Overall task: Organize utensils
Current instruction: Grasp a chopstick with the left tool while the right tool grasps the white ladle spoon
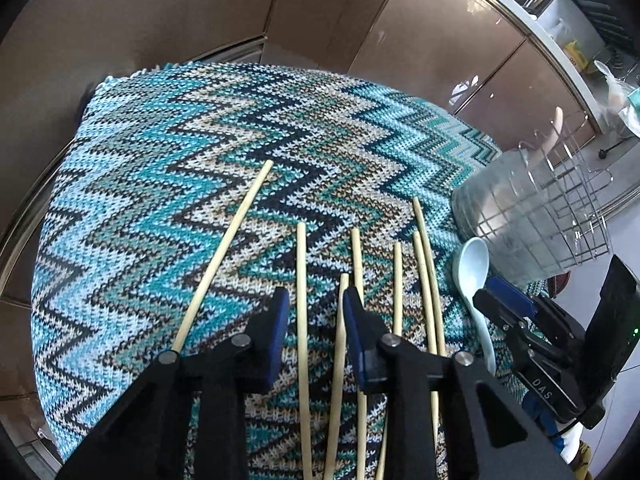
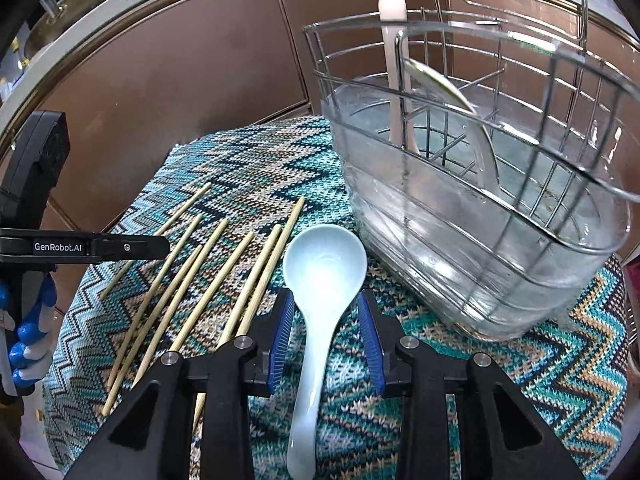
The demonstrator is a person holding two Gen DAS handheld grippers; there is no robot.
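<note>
Several bamboo chopsticks (image 1: 302,300) lie side by side on a blue zigzag knit cloth (image 1: 160,184). My left gripper (image 1: 316,300) is open low over them, with two chopsticks between its jaws. A pale blue ceramic spoon (image 2: 320,276) lies on the cloth right of the chopsticks (image 2: 240,268). My right gripper (image 2: 326,312) is open, its jaws either side of the spoon's neck. The spoon (image 1: 474,276) and right gripper (image 1: 508,304) also show in the left wrist view. A wire utensil rack (image 2: 472,160) in a clear tray holds a white spoon (image 2: 394,60).
Brown cabinet fronts (image 2: 192,80) stand behind the cloth-covered surface. The rack (image 1: 560,208) sits at the cloth's right side. A countertop with kitchen items (image 1: 580,52) runs along the back. The left gripper's body (image 2: 44,240) is at the left of the right wrist view.
</note>
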